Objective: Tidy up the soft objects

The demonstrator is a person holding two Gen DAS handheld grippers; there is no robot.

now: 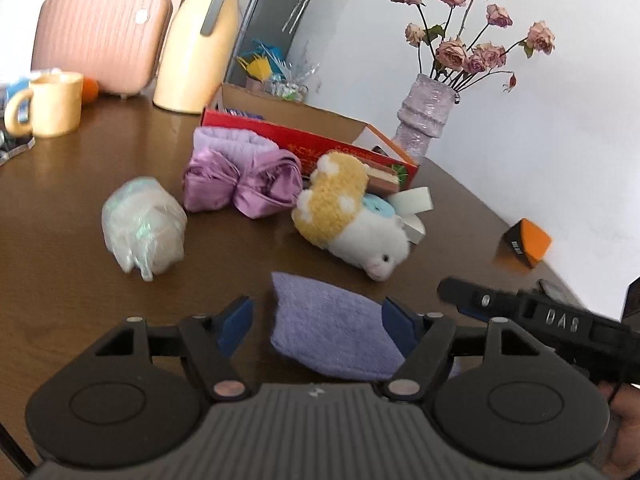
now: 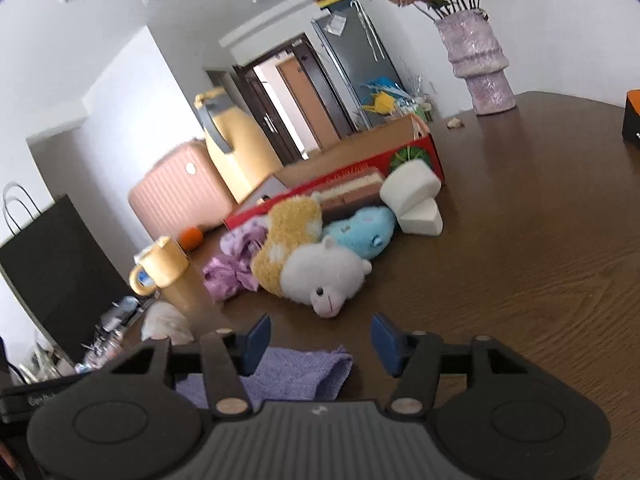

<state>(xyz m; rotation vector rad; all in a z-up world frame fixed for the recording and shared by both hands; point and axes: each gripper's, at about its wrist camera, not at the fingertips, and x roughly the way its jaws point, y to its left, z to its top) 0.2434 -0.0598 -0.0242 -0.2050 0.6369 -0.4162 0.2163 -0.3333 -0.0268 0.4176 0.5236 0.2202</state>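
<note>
Your left gripper (image 1: 316, 322) is spread wide, the purple cloth (image 1: 332, 330) lying between its fingers on the table (image 1: 72, 280), nothing clamped. Your right gripper (image 2: 320, 342) is also wide apart and holding nothing, the cloth's corner by its left finger (image 2: 256, 340). Ahead lie the plush sheep (image 1: 352, 220), purple bow (image 1: 244, 184) and wrapped bundle (image 1: 144, 228), the red box (image 1: 320, 144) behind them.

We saw the folded lilac terry cloth (image 1: 332, 332) between our left gripper's (image 1: 316, 322) fingers, the yellow-and-white plush sheep (image 1: 352, 220) ahead, the plastic-wrapped pale bundle (image 1: 144, 228) ahead-left, the open red cardboard box (image 1: 320, 140) behind.
</note>
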